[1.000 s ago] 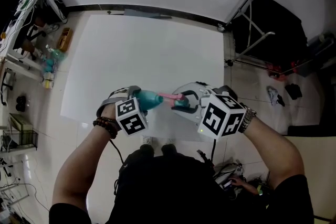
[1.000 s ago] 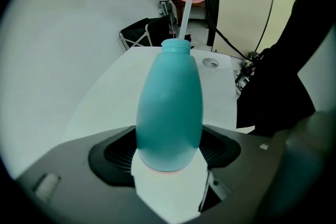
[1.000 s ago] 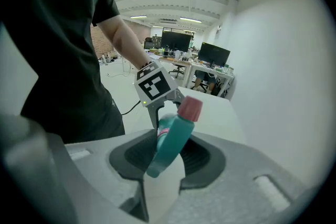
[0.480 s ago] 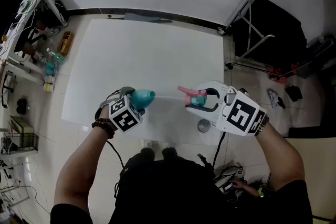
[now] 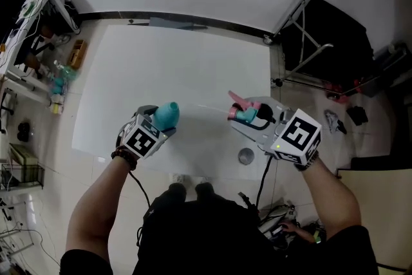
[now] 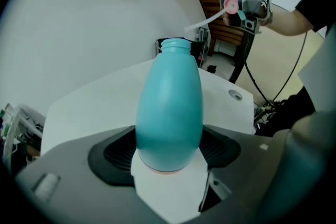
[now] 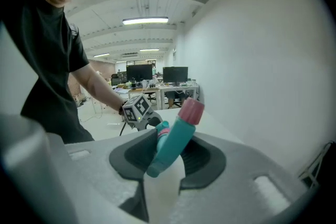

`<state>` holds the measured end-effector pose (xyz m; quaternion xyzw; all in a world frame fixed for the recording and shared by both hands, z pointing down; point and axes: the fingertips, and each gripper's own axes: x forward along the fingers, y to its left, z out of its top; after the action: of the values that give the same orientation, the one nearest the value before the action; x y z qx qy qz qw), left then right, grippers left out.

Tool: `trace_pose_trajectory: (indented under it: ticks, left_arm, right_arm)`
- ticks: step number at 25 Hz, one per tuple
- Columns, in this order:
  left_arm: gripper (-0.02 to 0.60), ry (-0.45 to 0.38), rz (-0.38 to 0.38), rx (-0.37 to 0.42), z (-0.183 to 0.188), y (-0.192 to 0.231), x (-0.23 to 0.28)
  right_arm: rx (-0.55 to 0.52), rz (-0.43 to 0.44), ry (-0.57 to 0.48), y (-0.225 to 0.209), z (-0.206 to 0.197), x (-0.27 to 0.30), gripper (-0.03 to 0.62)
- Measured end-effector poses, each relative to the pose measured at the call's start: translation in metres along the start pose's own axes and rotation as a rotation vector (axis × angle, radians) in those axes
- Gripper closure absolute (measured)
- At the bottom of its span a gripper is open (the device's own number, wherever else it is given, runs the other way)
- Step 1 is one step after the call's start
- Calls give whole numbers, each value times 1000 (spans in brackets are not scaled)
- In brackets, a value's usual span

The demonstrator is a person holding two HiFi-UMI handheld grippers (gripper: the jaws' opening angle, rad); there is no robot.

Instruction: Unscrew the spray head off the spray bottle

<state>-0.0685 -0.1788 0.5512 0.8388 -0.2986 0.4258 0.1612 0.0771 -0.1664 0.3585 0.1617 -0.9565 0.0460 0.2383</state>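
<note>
- Both hands have pulled away from each other. A moment ago the spray head was right at the bottle's neck. Now the two are well apart, so I think the head is off and the job is nearly done.
- Head view: the left claw is closed around the blue spray bottle and holds it up over the white table. The right claw is closed on the spray head, off to the right, also above the table.
- Left gripper view: the jaws stand wide, but they squeeze the fat bottom of the bottle from both sides. The bottle's neck is bare and open, with nothing screwed on it. Far off, the right claw holds up the pink and blue head, and a thin clear tube sticks out of it.
- Right gripper view: the jaws are partly closed and pinch the blue body of the head. Its pink tip points up and away. The left claw shows small behind it.
- What may be left, I guess, is to put both parts down without dropping them.
</note>
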Motion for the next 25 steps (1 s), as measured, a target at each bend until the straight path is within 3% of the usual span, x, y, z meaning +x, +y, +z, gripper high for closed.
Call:
trace_pose_trajectory:
  ticks: [8, 14, 25]
  left_arm:
    - [186, -97, 51, -139, 16, 16, 1]
    - [186, -111, 92, -216, 13, 22, 13]
    - [184, -154, 126, -233, 25, 30, 29]
  right_arm:
    - [178, -206, -24, -35, -35, 41, 474]
    - [284, -330, 9, -47, -75, 96, 474]
    - [409, -386, 65, -51, -127, 143, 474]
